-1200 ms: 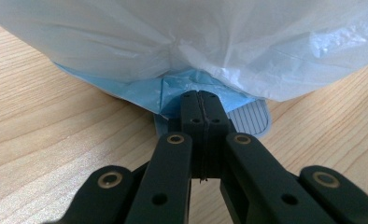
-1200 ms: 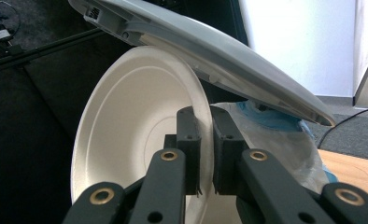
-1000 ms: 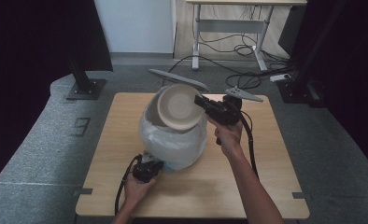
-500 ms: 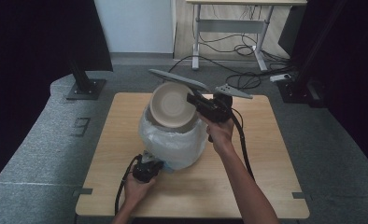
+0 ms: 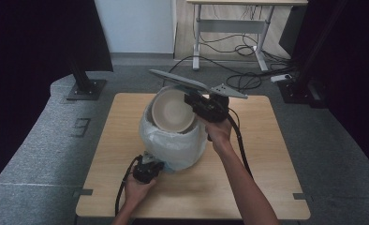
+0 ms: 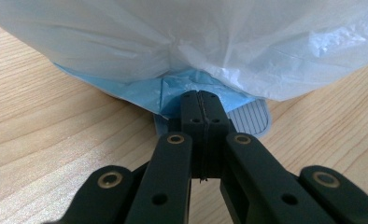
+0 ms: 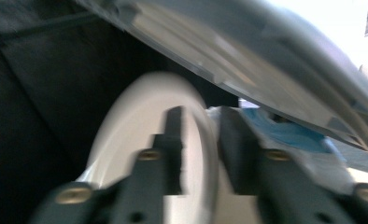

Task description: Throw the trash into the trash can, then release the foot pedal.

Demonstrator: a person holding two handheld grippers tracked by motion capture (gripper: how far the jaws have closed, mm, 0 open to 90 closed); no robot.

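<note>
Wooden surface [image 5: 267, 187] fills the near ground, grey floor and a far desk behind it. Nearest, the left tool [image 5: 147, 169] is clamped tight on the blue foot pedal [image 6: 252, 119] at the base of a bin lined with a white bag [image 5: 173, 145], apparently keeping the lid [image 5: 182, 82] raised. Farther right, the right tool [image 5: 194, 104] has the rim of a pale bowl [image 5: 172, 110] between jaws that have just been opening, pads looking loosened. Tilted over the bin mouth under the lid, the bowl seems about to drop in; letting go fully and shutting the lid remain
</note>
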